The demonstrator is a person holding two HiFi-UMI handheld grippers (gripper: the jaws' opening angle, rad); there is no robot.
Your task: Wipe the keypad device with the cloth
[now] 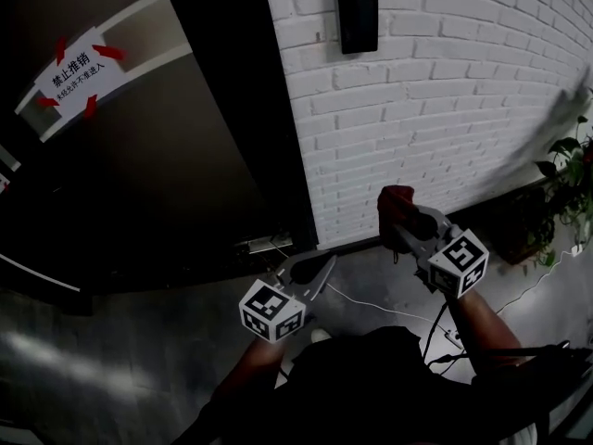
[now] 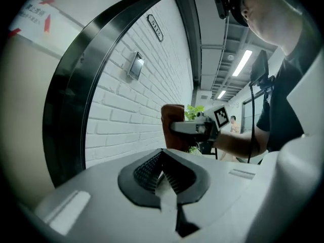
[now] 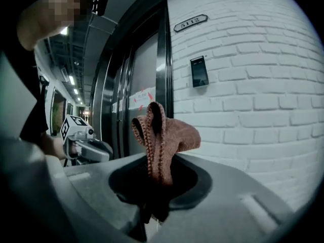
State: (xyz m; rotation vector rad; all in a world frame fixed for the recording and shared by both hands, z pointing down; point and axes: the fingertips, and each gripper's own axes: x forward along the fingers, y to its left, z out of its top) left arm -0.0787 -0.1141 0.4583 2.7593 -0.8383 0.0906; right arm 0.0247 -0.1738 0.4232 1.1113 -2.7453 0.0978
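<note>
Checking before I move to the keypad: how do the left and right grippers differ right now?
The right gripper is shut on the reddish cloth; the left gripper has its jaws together on nothing. In the head view the right gripper is in front of the white brick wall, while the left gripper sits lower, by the dark door. Neither touches the keypad device.

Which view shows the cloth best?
The right gripper view: the cloth stands centred, clamped by the right gripper, stitching visible. The head view shows only a small dark red lump; the left gripper view shows its side, partly behind that gripper.
</note>
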